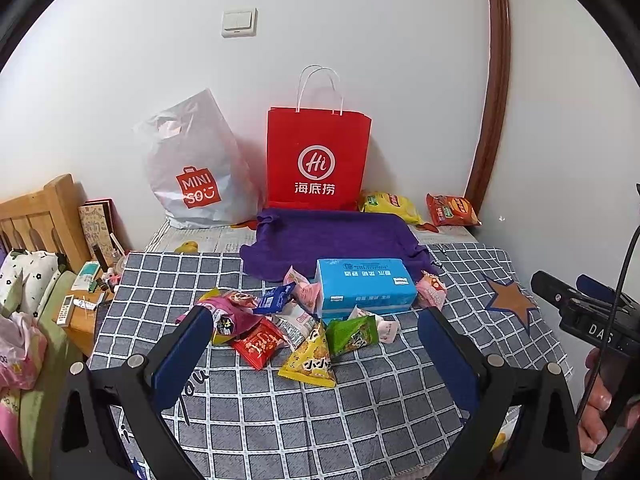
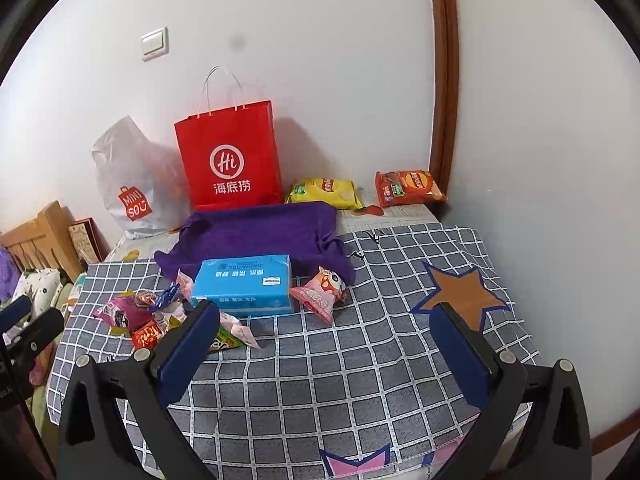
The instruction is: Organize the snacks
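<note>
I log the left gripper (image 1: 316, 322) with fingers spread wide and empty, hovering above the checked grey cloth (image 1: 280, 412). My right gripper (image 2: 326, 320) is likewise splayed, holding nothing. Small snack packets (image 1: 280, 328) lie heaped at the near left of a blue tissue pack (image 1: 364, 286); one pink packet (image 2: 320, 290) lies just right of it. A purple towel (image 1: 332, 236) is behind the pack. Against the wall I see a red paper bag (image 1: 316, 160), a white Miniso bag (image 1: 196, 168), a yellow crisp bag (image 2: 324, 192) and an orange crisp bag (image 2: 408, 188).
</note>
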Available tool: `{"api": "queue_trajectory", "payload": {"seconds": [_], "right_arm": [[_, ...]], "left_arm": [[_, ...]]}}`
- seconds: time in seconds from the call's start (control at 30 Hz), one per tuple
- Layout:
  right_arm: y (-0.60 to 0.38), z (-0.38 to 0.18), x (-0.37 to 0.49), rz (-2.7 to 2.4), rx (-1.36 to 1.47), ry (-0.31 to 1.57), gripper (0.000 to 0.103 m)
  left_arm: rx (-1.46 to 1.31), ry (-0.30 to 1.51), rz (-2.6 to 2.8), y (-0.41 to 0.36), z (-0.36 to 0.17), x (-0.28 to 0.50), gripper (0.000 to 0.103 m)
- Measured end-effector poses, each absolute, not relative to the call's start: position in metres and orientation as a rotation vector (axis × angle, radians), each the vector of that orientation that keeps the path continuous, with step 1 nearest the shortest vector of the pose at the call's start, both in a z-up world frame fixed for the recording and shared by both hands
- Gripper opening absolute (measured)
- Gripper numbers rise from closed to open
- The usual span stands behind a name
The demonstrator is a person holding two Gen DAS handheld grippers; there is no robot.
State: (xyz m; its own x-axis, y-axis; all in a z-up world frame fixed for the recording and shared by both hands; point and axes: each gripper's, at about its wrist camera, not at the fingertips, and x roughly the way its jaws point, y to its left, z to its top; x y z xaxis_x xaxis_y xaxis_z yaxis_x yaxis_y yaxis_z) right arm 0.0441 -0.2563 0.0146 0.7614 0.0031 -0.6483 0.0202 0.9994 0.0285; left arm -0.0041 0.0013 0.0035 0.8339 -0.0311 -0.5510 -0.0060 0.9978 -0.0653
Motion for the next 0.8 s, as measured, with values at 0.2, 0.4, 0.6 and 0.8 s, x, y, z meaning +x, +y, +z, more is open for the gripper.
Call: {"api": "queue_trajectory", "payload": {"seconds": [0.2,0.4,0.6,0.8], "right_arm": [[-0.264,0.014,0.046,-0.018,0.067,0.724,0.103],[-0.263,0.015,0.041,-0.027,0.012,0.706,0.103],[-0.261,0.018,0.037,-0.012,-0.001,0.69,0.103],[-0.257,0.02,0.034,-0.012,-0.025,0.675,0.103]], "left_arm": [[-0.065,0.576,-0.017,-0.001,0.004,-0.007,0.103],[-0.064,0.572,-0.013,0.0,0.005,-0.007,0.103],[-0.058,0.568,-0.011,0.0,0.006,-0.007,0.103],[-0.058,0.561,-0.008,0.0,0.007,-0.009,0.103]]}}
